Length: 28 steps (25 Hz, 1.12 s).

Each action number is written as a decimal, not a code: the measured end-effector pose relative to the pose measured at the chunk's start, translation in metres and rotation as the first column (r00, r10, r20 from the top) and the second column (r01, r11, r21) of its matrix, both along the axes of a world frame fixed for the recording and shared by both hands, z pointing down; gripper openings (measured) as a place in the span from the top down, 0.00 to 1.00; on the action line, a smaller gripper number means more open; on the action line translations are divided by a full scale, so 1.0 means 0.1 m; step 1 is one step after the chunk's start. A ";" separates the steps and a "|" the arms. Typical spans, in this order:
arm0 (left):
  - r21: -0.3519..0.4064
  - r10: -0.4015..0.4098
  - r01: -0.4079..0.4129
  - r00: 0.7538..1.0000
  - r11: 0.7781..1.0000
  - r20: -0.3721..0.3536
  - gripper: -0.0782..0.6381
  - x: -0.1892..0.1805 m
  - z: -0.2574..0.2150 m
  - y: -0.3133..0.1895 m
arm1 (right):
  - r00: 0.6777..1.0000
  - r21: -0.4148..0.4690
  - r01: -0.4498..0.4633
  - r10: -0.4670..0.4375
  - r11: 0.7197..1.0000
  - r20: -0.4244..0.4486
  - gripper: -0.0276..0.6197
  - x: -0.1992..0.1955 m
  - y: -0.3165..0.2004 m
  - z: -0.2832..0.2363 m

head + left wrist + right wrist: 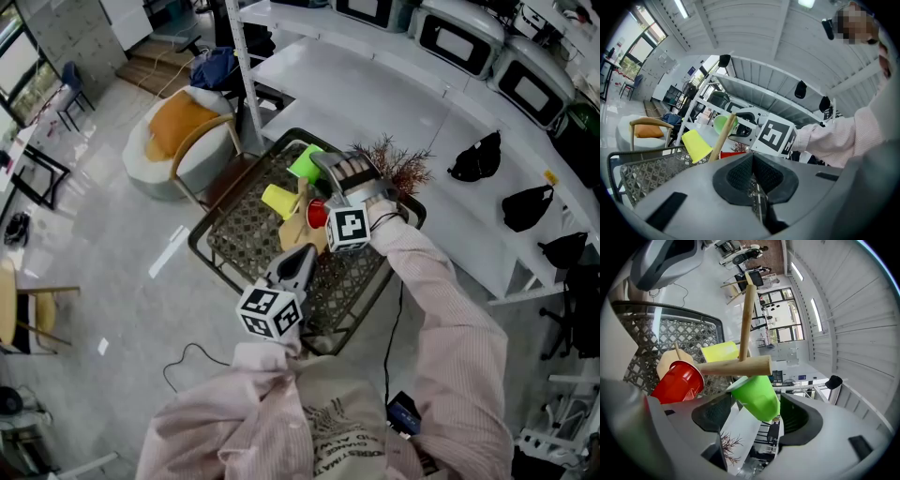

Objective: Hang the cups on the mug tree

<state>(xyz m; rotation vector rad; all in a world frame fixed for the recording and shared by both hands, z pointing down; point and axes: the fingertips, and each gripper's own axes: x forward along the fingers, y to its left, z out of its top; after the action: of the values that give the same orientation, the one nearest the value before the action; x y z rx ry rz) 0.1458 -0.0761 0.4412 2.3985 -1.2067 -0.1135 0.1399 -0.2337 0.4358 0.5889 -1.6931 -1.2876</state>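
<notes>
- green cup (757,397) sits between the jaws of the right hand-held gripper (757,408). the jaws are spread wide, with a gap showing on either side of the cup, so no squeeze on it
- the cup's rim is up against the underside of a peg on the wooden mug tree (740,365)
- over to the left hand-held gripper (753,164): its pads are pressed together with nothing between them, and it hangs over the near edge of the mesh surface (239,230)
- writing: each hand-held gripper carries a marker cube (349,227) with black-and-white squares and no words. the print on the fabric at the bottom of the head view is too blurred to read
- the count: three cups on the tree, one green, one yellow cup (721,352) behind the upright stem and one red cup (677,383) off to the side
- one mug tree, standing on the mesh surface, and two hand-held grippers
</notes>
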 end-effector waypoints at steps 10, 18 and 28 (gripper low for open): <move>0.009 0.006 -0.006 1.000 1.000 -0.008 0.89 0.08 0.00 0.08 | 0.994 -0.037 -0.058 0.061 0.998 0.087 0.50 0.15 0.03 -0.10; 0.011 0.017 -0.017 1.000 1.000 -0.007 0.89 0.18 -0.02 0.20 | 0.968 -0.114 -0.116 0.138 0.987 0.210 0.51 0.34 0.17 -0.15; 0.040 0.019 -0.021 0.999 0.999 0.040 0.89 0.18 -0.07 0.30 | 0.787 -0.293 -0.181 0.317 0.939 0.529 0.90 0.59 0.49 -0.31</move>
<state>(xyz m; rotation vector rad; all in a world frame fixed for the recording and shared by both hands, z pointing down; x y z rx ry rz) 0.1638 -0.0464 0.4339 2.4582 -1.2088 -0.0850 0.1993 -0.1845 0.4043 1.1025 -2.1202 -0.7380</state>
